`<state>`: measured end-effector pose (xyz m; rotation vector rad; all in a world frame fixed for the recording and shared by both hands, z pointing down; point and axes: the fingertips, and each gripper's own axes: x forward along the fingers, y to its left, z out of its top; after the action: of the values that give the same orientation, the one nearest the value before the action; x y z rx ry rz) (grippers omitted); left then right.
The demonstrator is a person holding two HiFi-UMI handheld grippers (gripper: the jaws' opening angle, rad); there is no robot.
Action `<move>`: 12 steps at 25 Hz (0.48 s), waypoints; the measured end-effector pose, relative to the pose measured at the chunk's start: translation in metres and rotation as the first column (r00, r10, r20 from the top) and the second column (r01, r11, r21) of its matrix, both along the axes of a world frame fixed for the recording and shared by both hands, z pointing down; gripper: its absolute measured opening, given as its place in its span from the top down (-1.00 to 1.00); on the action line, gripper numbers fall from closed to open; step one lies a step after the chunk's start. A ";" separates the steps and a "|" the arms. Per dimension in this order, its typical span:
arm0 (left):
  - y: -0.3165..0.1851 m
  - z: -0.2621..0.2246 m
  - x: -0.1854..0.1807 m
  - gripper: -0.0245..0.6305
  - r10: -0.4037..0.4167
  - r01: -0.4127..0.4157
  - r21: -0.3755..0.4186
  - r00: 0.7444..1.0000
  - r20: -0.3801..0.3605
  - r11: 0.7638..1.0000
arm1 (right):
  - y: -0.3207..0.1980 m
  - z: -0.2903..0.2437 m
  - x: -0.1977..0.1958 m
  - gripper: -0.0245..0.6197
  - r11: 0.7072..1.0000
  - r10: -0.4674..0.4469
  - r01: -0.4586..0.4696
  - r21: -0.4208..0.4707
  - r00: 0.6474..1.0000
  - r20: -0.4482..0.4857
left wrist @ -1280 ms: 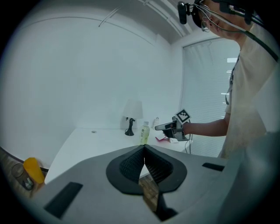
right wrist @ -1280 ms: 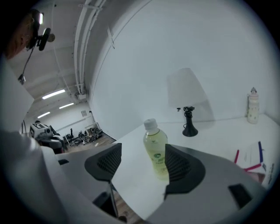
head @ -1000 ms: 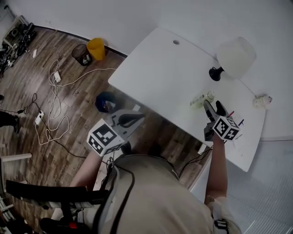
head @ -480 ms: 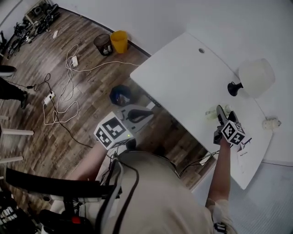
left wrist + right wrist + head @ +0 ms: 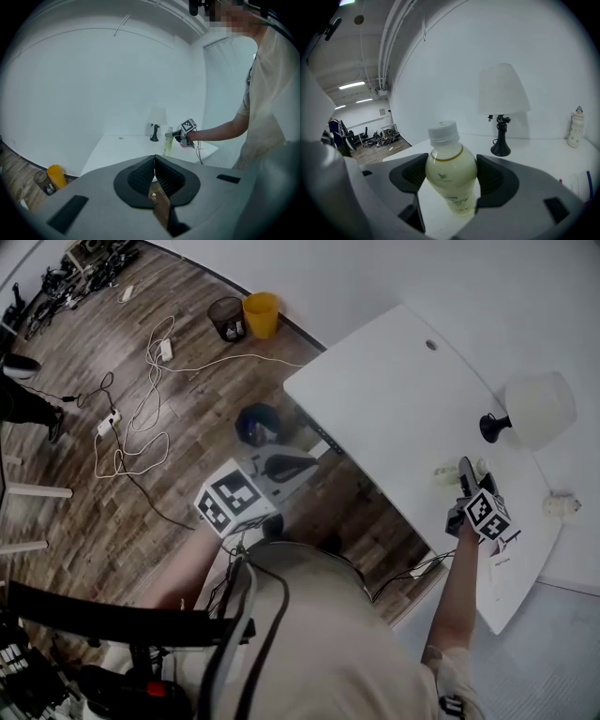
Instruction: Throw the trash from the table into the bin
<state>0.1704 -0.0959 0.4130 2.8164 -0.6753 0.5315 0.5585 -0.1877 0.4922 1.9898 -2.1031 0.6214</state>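
A small plastic bottle (image 5: pixel 451 176) of pale yellow drink with a white cap stands upright on the white table (image 5: pixel 384 399). My right gripper (image 5: pixel 451 187) has it between its jaws, and both pads touch its sides. In the head view the right gripper (image 5: pixel 462 470) and the bottle (image 5: pixel 444 472) are near the table's right end. My left gripper (image 5: pixel 298 461) hangs over the wooden floor off the table's front edge; it is shut (image 5: pixel 154 161) with nothing in it. A blue bin (image 5: pixel 260 424) stands on the floor beside the table.
A white-shaded lamp (image 5: pixel 534 409) on a black base stands behind the bottle. A small white bottle (image 5: pixel 562 505) and a paper (image 5: pixel 502 573) lie at the table's right end. A yellow bin (image 5: pixel 261 313) and a black mesh bin (image 5: pixel 225 317) stand by the far wall. Cables (image 5: pixel 141 418) trail over the floor.
The head view has swung, so the table and bins sit further right. The left gripper has drifted a little over the floor. The right gripper stays at the bottle.
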 end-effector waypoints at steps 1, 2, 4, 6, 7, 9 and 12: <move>0.000 -0.001 0.000 0.89 -0.001 0.001 0.003 1.000 -0.002 1.000 | 0.001 -0.002 0.000 -0.08 1.000 0.000 0.000 0.005 1.000 -0.002; 0.000 -0.002 0.000 0.89 0.000 0.000 0.008 1.000 -0.005 1.000 | 0.003 -0.007 0.000 -0.08 1.000 0.003 -0.003 0.020 1.000 -0.001; 0.001 -0.004 0.000 0.89 0.002 -0.001 0.018 1.000 -0.012 1.000 | 0.009 -0.020 -0.001 -0.08 0.998 0.005 -0.006 0.061 1.000 0.014; 0.000 -0.004 -0.003 0.89 -0.005 0.005 0.020 1.000 -0.017 1.000 | 0.014 -0.031 -0.009 -0.08 0.996 -0.016 0.014 0.090 0.999 0.029; 0.000 -0.003 -0.005 0.89 -0.011 0.011 0.018 1.000 -0.018 1.000 | 0.018 -0.036 -0.015 -0.08 0.995 -0.032 0.029 0.098 0.999 0.029; 0.001 -0.002 -0.010 0.89 -0.019 0.020 0.013 1.000 -0.022 1.000 | 0.024 -0.044 -0.025 -0.08 0.993 -0.055 0.052 0.110 0.998 0.019; -0.008 -0.002 -0.009 0.89 -0.010 0.011 0.018 1.000 -0.029 1.000 | 0.025 -0.058 -0.029 -0.08 0.989 -0.046 0.042 0.143 0.998 0.031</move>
<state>0.1616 -0.1042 0.4114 2.8304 -0.6929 0.4835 0.5296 -0.1625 0.4340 2.0120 -2.2640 0.5148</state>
